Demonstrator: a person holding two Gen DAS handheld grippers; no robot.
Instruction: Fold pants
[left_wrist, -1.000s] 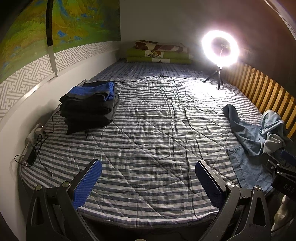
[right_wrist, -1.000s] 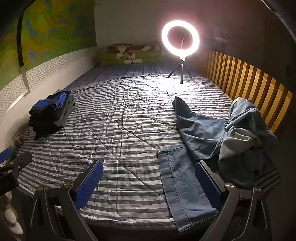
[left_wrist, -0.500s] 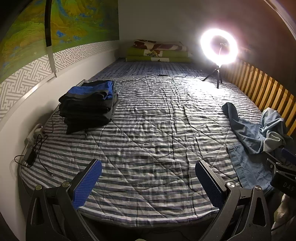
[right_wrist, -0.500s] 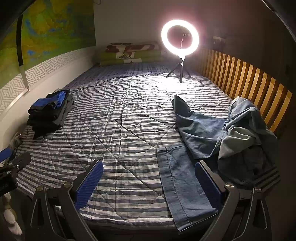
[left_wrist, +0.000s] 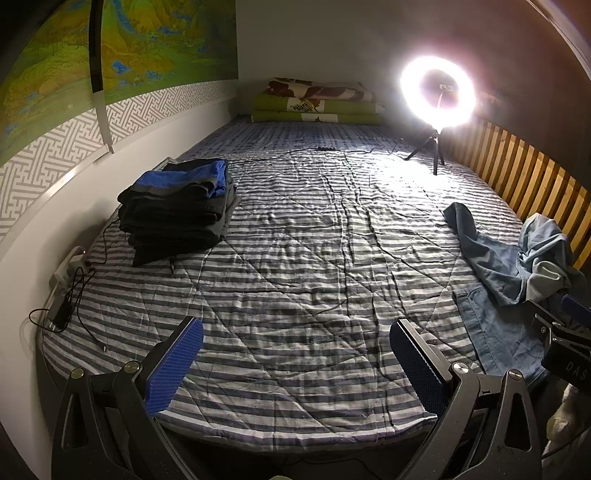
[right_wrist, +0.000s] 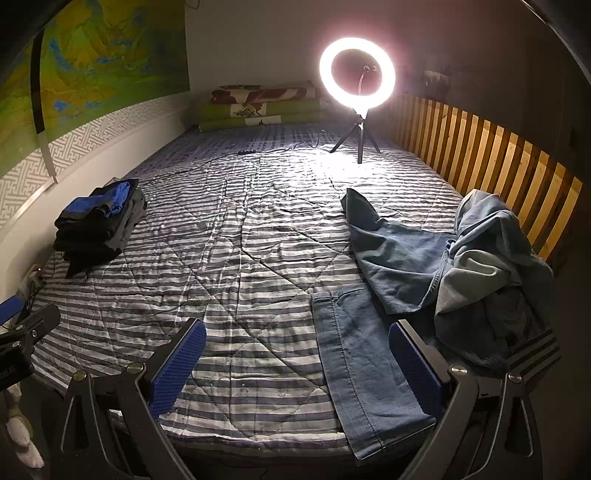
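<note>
Your left gripper (left_wrist: 295, 354) and right gripper (right_wrist: 297, 356) both hang spread wide, holding nothing. The jeans (right_wrist: 406, 258) lie crumpled at the bed's (right_wrist: 240, 258) right side, unfolded; a folded stack (left_wrist: 177, 210) sits far left. Folding hasn't begun.

- My left wrist camera sits low at the foot of the bed (left_wrist: 295, 266), looking along it toward the far wall, with the left tongs (left_wrist: 295, 365) spread wide at the bottom of the view.
- It stands nearer the wall side: the stack of folded clothes (left_wrist: 177, 210) is fairly near, the jeans (left_wrist: 506, 273) off at the right edge.
- My right wrist camera faces the same way from further right; the right tongs (right_wrist: 295, 365) frame the jeans (right_wrist: 406, 280) close ahead.
- Both views share the bed (right_wrist: 240, 240), the ring light (left_wrist: 437, 90) (right_wrist: 357, 72), the folded clothes (right_wrist: 96, 225) and the bedding (left_wrist: 317, 101) at the far end (right_wrist: 258, 105).
- Each camera catches the other tongs at its side edge.
</note>
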